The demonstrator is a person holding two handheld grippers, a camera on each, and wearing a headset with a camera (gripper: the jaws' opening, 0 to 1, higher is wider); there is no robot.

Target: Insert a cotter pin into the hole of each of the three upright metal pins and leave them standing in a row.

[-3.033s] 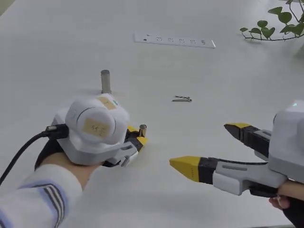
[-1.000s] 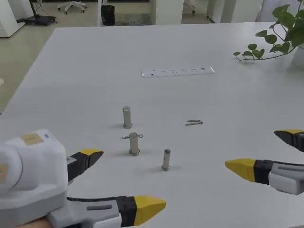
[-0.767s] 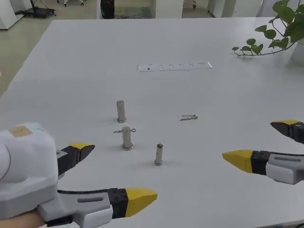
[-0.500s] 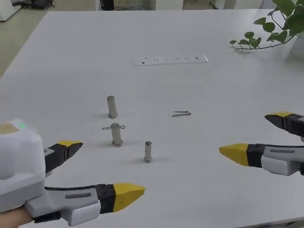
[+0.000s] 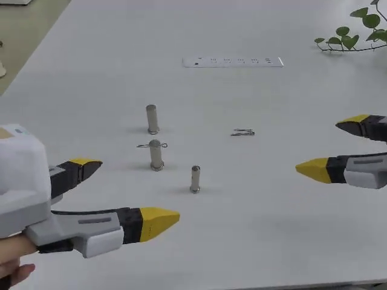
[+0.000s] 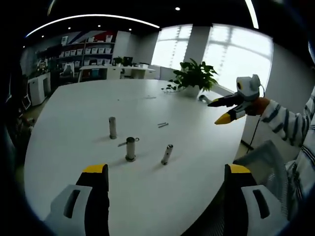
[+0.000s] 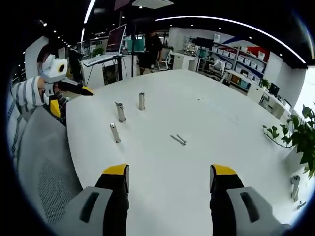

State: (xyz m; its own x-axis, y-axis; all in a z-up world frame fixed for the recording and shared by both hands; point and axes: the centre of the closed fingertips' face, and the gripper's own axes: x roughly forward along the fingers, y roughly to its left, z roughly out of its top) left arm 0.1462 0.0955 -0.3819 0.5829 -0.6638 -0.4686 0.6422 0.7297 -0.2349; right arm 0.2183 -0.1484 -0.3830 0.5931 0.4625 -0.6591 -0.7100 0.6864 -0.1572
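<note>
Lower left in the head view, my left tool (image 5: 130, 190) hangs with jaws spread wide, empty. Mid-frame stand the back pin (image 5: 152, 118), the middle pin (image 5: 156, 155) with a cotter pin (image 5: 147, 145) in its top, and the front pin (image 5: 195, 179). Loose cotter pins (image 5: 243, 132) lie to their right on bare counter (image 5: 272, 229). My right tool (image 5: 326, 147), mid-right, gapes wide, empty; the left gripper view adds a striped sleeve (image 6: 290, 123) behind it.
</note>
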